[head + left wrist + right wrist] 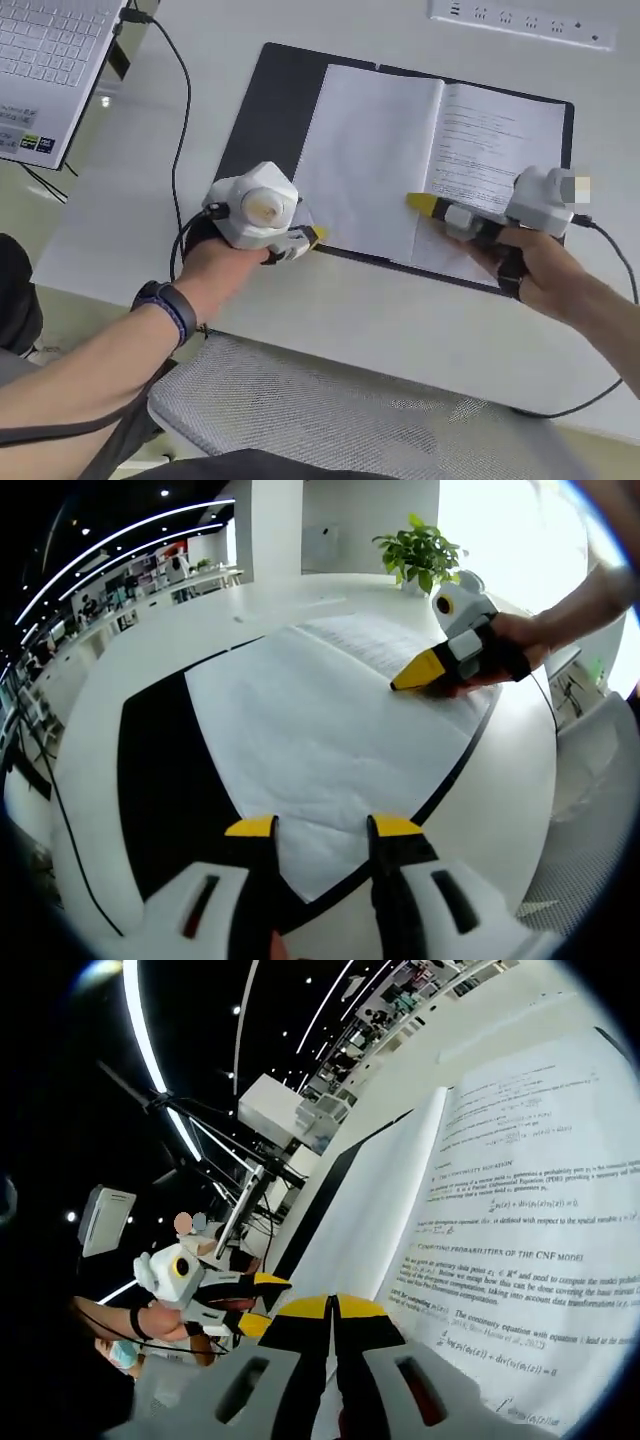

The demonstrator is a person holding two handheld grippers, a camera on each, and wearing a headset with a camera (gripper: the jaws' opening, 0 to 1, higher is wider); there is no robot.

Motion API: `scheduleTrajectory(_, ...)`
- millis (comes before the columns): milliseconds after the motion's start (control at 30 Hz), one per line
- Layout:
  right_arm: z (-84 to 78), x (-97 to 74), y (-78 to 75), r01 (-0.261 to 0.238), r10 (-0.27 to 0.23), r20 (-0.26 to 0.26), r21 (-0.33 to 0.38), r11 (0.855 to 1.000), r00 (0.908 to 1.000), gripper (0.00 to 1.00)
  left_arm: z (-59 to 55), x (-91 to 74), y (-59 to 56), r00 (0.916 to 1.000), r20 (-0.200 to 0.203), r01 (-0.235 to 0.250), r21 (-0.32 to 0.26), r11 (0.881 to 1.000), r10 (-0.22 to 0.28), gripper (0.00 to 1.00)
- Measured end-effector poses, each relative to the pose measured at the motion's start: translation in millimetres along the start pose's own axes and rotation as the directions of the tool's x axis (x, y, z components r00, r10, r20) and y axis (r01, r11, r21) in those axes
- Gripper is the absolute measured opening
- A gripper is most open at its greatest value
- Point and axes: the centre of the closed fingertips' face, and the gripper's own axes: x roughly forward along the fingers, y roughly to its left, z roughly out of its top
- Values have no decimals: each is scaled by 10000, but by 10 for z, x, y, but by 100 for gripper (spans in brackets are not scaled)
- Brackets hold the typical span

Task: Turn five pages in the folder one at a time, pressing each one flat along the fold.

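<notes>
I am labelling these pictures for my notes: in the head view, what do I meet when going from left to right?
Laptop → black cable → left tool → blank page → right tool

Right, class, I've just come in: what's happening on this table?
Two hand-held grippers are working on an open folder. The right gripper, jaws shut, has its tip by the fold, between the blank page and the printed page. The left gripper, jaws open, sits at the blank page's near corner.
</notes>
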Motion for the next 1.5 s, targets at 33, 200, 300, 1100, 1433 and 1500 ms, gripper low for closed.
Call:
scheduleTrajectory(33,-37,-3,25,-37,37,-97,-10,10000,9999,0,-1,1,1,10000,4,-6,1,10000,6,34)
scheduleTrajectory(200,-225,-33,144,-230,224,-536,-113,9997,9983,0,-4,8,7,10000,19,-18,-13,10000,18,34)
scheduleTrajectory(300,-340,-56,207,-319,308,-754,-126,9994,9967,0,-13,27,17,10000,19,-23,-10,10000,23,34)
scheduleTrajectory(1100,-543,-143,262,-285,283,-1109,2,9996,9934,0,-28,60,26,10000,-14,-36,32,10000,36,34)
scheduleTrajectory(1433,-546,-156,271,-135,143,-1117,74,9999,9936,0,-22,49,21,9999,-95,38,-3,10000,-38,34)
scheduleTrajectory(1500,-540,-174,281,-77,82,-1114,52,10000,9937,0,-12,46,19,9998,-151,137,-166,9998,-139,35)
